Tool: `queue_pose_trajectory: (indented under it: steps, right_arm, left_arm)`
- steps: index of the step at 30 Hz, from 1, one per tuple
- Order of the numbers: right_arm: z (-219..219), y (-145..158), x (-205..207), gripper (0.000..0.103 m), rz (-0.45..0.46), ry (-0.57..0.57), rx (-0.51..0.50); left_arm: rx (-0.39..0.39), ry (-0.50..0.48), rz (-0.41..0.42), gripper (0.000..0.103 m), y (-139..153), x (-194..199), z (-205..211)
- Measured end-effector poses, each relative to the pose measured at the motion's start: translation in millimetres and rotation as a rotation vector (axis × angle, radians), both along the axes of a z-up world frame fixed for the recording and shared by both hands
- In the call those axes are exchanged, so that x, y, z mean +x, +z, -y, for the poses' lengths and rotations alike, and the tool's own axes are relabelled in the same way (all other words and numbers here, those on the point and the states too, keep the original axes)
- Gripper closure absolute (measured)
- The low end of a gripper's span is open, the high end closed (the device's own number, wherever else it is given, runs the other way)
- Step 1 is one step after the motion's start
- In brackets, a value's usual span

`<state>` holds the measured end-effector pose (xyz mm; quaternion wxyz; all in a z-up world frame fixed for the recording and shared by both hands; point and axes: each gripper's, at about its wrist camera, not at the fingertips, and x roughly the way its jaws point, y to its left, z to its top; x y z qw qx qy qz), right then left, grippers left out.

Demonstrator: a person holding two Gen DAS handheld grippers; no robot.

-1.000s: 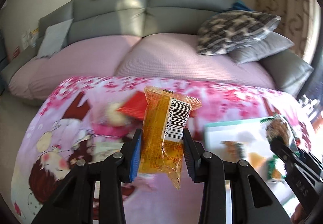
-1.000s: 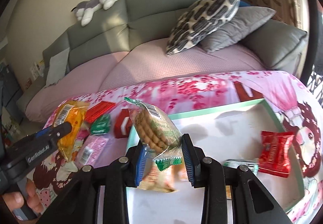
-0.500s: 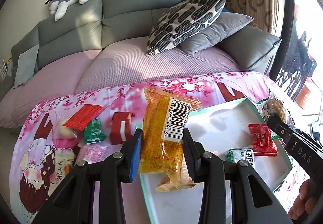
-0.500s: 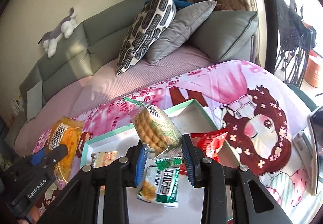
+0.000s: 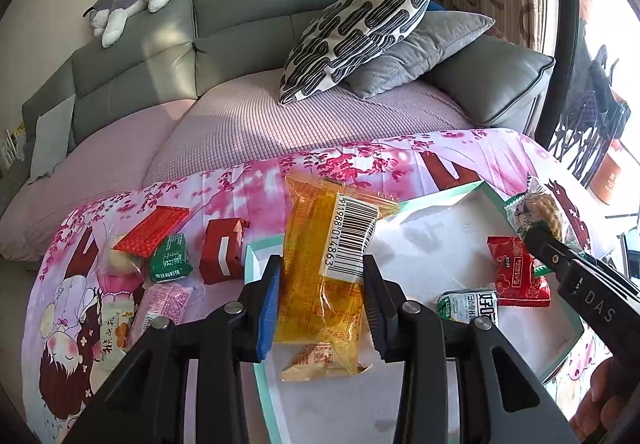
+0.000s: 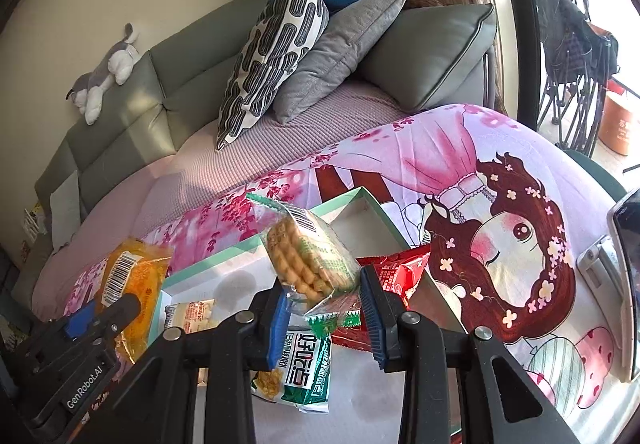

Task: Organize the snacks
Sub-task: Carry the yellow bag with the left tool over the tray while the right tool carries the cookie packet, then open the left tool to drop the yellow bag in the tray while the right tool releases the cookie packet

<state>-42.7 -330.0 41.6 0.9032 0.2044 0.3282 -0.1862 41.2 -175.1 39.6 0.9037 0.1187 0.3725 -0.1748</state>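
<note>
Pink cartoon-print cloth covers the surface; on it a mint-rimmed tray; loose snack packets.

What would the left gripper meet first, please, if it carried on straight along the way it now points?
Most likely the white floor of the tray. The left gripper, shut on the orange packet, points down over the tray's left end, perhaps onto the pale packet lying there; depth is unclear.

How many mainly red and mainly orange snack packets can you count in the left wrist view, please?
Red: 3, namely the flat red packet, the boxy red packet and the red packet in the tray
Orange: 1, the orange packet in the left hand-held gripper
Total: 4
</note>
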Motion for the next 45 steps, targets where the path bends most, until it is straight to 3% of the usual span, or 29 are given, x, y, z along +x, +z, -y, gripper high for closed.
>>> queue_pose_trajectory:
  steps: [45]
  right_arm:
    - [-1,-28,27,0.067,-0.097,0.028,0.002]
  left_arm:
    - [0.007,-0.019,-0.052,0.063,-35,24,31]
